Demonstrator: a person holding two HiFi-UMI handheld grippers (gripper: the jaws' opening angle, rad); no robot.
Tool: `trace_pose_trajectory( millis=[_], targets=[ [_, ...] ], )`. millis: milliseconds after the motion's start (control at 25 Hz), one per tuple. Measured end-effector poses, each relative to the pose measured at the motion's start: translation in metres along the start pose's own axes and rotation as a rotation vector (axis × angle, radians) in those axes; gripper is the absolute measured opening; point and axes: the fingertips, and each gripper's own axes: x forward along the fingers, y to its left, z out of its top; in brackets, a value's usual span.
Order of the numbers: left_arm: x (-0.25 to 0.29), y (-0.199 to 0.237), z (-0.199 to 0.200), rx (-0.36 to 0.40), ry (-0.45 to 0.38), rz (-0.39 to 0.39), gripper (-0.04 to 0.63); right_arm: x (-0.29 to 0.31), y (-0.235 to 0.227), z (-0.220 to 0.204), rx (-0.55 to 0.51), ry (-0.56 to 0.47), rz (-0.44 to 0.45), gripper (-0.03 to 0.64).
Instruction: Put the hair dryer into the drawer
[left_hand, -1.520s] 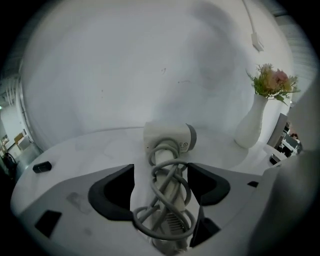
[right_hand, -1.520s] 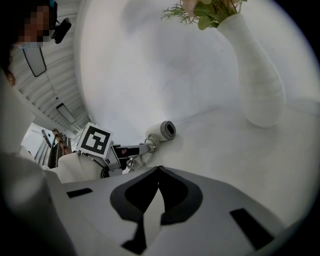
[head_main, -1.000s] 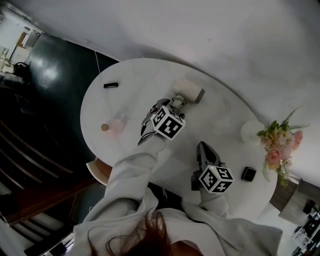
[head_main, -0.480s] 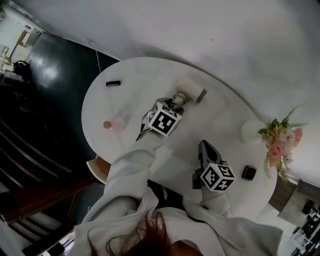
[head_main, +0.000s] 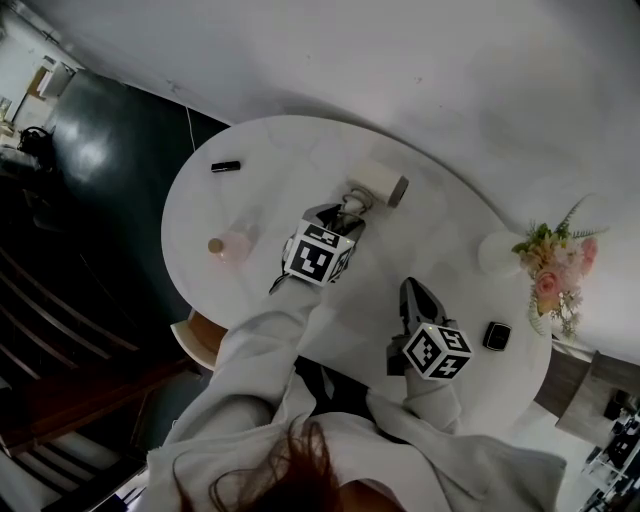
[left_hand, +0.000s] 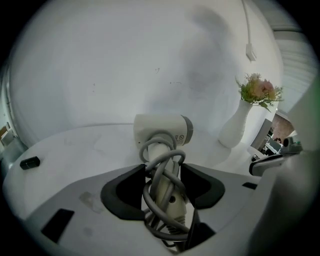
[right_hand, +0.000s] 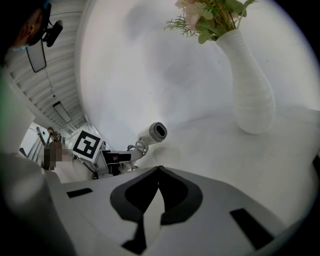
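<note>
The white hair dryer (head_main: 380, 183) is at the far side of the round white table (head_main: 260, 180), with its grey cord wound round the handle. My left gripper (head_main: 346, 214) holds that handle (left_hand: 165, 192). Its jaws have just been closing, and their pads now press on the handle and cord from both sides. The barrel (left_hand: 161, 130) sticks out beyond the jaws. In the right gripper view the hair dryer (right_hand: 151, 133) hangs slightly above the tabletop, over its own shadow. My right gripper (head_main: 411, 291) is shut and empty, its tips (right_hand: 159, 169) touching, low over the near right of the table.
A white vase of flowers (head_main: 545, 275) stands at the table's right edge, with a small black device (head_main: 497, 336) near it. A pink bottle (head_main: 232, 245) and a small black object (head_main: 225, 166) lie on the left side. A dark floor lies beyond the table's left edge. No drawer is in view.
The left gripper has closed on the dryer's handle, rolled and risen a little, and the dryer has come up with it. The right gripper has stayed where it was.
</note>
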Motion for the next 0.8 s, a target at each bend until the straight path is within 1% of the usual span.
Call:
trace_pose_trajectory(
  millis=[200, 400, 520, 800],
  targets=[
    [-0.027, -0.014, -0.005, 0.016, -0.044, -0.029, 0.224, -0.005, 0.010, -0.004, 0.010, -0.004, -0.012, 0.051],
    [-0.058, -0.021, -0.019, 0.021, -0.068, -0.033, 0.224, -0.017, 0.016, -0.013, 0.041, -0.027, -0.032, 0.051],
    [-0.080, -0.024, -0.029, 0.019, -0.083, -0.034, 0.224, -0.025, 0.024, -0.019, 0.037, -0.037, -0.046, 0.051],
    [-0.126, -0.031, -0.055, 0.007, -0.112, -0.027, 0.224, -0.037, 0.052, -0.039, 0.025, -0.046, -0.029, 0.051]
  ],
)
